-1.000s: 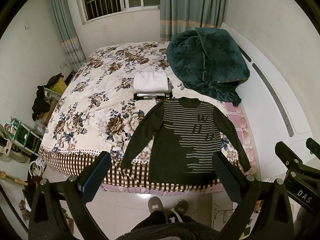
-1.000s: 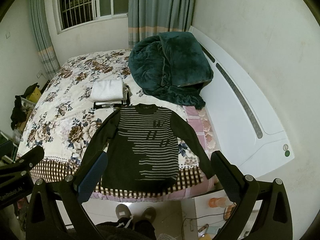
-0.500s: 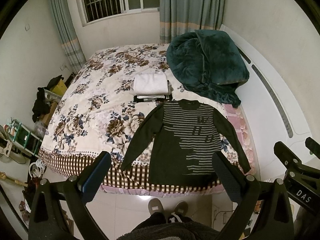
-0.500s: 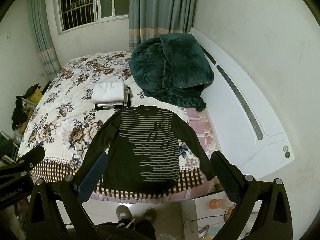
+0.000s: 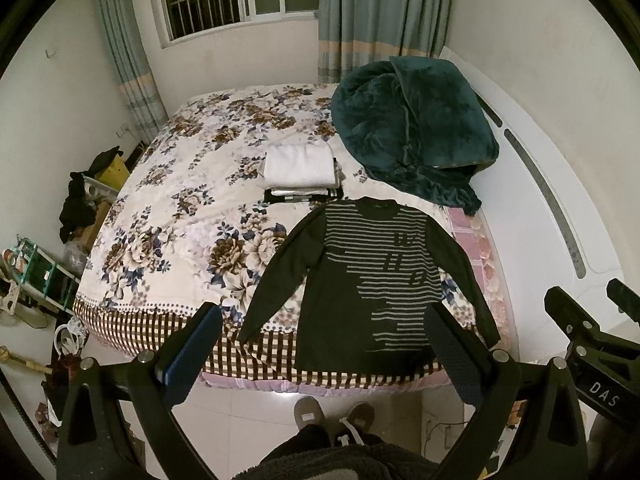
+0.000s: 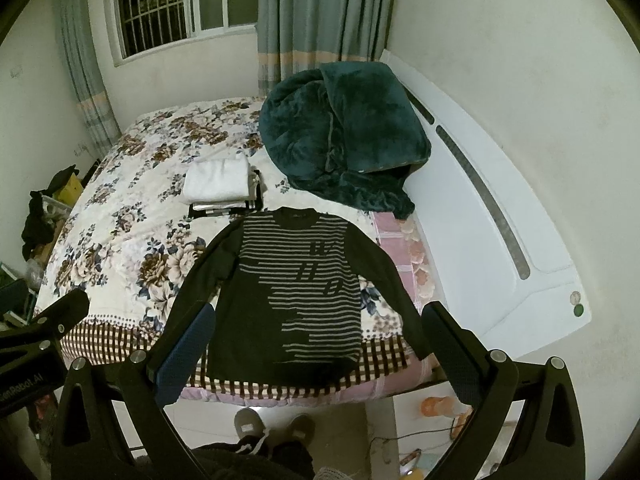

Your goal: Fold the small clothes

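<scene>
Across the room spreads a wide bed (image 5: 168, 216) under a flower-printed quilt with a checked border. At its far right corner slumps a plush teal blanket (image 5: 412, 136), thick and rumpled. Near the front edge, a dark long-sleeved sweater (image 5: 360, 280) with thin grey stripes lies flat, sleeves splayed, hem at the checked border. Just beyond its collar sits a neat rectangular stack of folded clothes (image 5: 300, 172), white on top. Both the left gripper (image 5: 324, 348) and right gripper (image 6: 316, 340) hover above the floor, fingers spread wide, grasping nothing.
</scene>
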### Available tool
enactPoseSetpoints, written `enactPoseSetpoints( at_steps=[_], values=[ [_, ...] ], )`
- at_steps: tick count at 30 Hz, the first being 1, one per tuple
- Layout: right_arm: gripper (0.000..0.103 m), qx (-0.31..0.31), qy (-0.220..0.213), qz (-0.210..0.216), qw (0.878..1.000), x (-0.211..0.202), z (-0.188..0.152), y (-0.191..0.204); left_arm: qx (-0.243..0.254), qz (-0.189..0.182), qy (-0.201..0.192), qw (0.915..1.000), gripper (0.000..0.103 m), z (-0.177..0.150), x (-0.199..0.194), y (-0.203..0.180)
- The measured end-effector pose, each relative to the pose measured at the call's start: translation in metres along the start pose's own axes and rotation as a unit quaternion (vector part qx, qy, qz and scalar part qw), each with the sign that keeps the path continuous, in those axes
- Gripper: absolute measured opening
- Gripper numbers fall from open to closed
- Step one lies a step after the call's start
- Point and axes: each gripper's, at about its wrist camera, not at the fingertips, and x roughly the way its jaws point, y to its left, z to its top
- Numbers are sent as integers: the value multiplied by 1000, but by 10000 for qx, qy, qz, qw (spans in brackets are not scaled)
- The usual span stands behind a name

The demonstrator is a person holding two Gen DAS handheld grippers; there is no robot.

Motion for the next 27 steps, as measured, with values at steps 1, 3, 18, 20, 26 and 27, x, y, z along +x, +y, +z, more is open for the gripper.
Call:
enactPoseSetpoints(
  at_steps=[1, 3, 18, 20, 26, 27],
  values=[
    [103, 53, 48, 3, 10000, 5, 1, -2, -4, 5, -16, 10000, 103, 5, 5, -1],
    [103, 238, 217, 27, 9995, 34, -1, -2, -15, 62, -69, 10000, 103, 6, 20, 8],
    [82, 3472, 1643, -1118, 9165, 314, -78, -227, 386, 822, 617, 9940, 103, 29, 271, -18],
    [69, 3945, 1852, -1145, 8927, 364, -98, -266, 427, 1064, 904, 9893, 103, 27, 315, -31],
    [69, 4844, 2579, -1516, 8221, 528, -162, -375, 264, 1448, 1444, 9785, 103, 12, 408, -59],
    [69, 4910, 2780, -1627, 8094, 554, -176, -390, 229, 1430, 1535, 9775, 103, 9, 424, -62]
  ],
)
